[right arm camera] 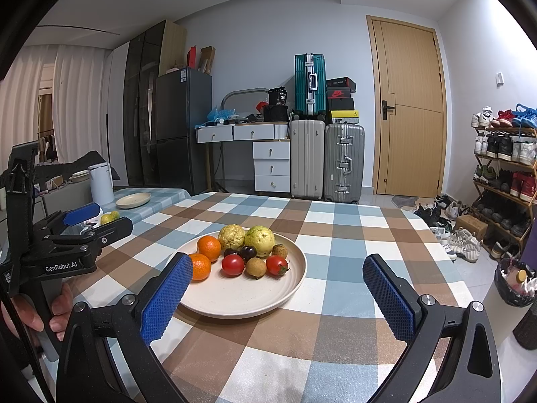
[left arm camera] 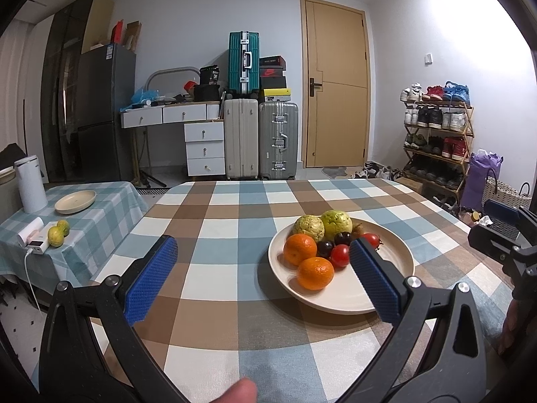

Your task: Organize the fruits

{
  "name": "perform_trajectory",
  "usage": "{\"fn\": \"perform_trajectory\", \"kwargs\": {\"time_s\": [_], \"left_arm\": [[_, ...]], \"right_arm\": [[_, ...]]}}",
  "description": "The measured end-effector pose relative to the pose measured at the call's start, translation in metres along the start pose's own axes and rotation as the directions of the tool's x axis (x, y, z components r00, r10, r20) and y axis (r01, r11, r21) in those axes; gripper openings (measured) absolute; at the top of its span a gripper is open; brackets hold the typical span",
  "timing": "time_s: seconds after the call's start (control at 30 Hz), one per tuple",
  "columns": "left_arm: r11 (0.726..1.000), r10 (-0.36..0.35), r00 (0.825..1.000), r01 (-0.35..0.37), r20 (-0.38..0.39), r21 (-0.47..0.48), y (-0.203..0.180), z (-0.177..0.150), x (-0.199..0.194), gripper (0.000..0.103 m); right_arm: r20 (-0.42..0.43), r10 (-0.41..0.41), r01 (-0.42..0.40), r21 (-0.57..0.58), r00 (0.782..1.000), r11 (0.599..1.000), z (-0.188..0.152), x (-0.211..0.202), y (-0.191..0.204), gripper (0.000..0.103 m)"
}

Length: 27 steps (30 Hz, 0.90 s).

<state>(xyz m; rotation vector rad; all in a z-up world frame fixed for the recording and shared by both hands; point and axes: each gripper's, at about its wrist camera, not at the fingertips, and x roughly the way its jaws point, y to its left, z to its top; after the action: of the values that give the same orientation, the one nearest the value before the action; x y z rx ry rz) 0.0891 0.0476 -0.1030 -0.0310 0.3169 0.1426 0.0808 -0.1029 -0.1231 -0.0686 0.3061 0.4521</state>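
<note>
A cream plate (left arm camera: 386, 288) (right arm camera: 241, 295) on the checked table holds two oranges (right arm camera: 208, 248), two green guavas (right arm camera: 259, 240), two red tomatoes (right arm camera: 233, 264), dark plums (right arm camera: 247, 252) and brown longans (right arm camera: 256, 266). My left gripper (left arm camera: 263, 252) is open and empty, above the table just left of the plate; its right finger overlaps the plate's near side. My right gripper (right arm camera: 278, 267) is open and empty, hovering over the plate's near right side. An empty cream plate (left arm camera: 75, 201) and two green citrus fruits (left arm camera: 57, 233) sit on the side table to the left.
A white kettle (left arm camera: 30, 184) and a power bank (left arm camera: 37, 247) are on the side table. Suitcases (left arm camera: 260, 141), a drawer desk, a fridge and a door stand behind. A shoe rack (left arm camera: 436, 137) is at the right. A bin (right arm camera: 515, 280) stands on the floor right of the table.
</note>
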Motion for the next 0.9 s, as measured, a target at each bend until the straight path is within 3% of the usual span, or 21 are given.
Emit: {"fn": "perform_trajectory", "kwargs": {"time_s": [0.9], "left_arm": [[1.0, -0.011, 1.0, 0.011, 0.001, 0.004, -0.0034, 0.0002, -0.0018, 0.102]], "right_arm": [[0.0, 0.0, 0.0, 0.001, 1.0, 1.0, 0.0003, -0.0003, -0.0004, 0.103]]}}
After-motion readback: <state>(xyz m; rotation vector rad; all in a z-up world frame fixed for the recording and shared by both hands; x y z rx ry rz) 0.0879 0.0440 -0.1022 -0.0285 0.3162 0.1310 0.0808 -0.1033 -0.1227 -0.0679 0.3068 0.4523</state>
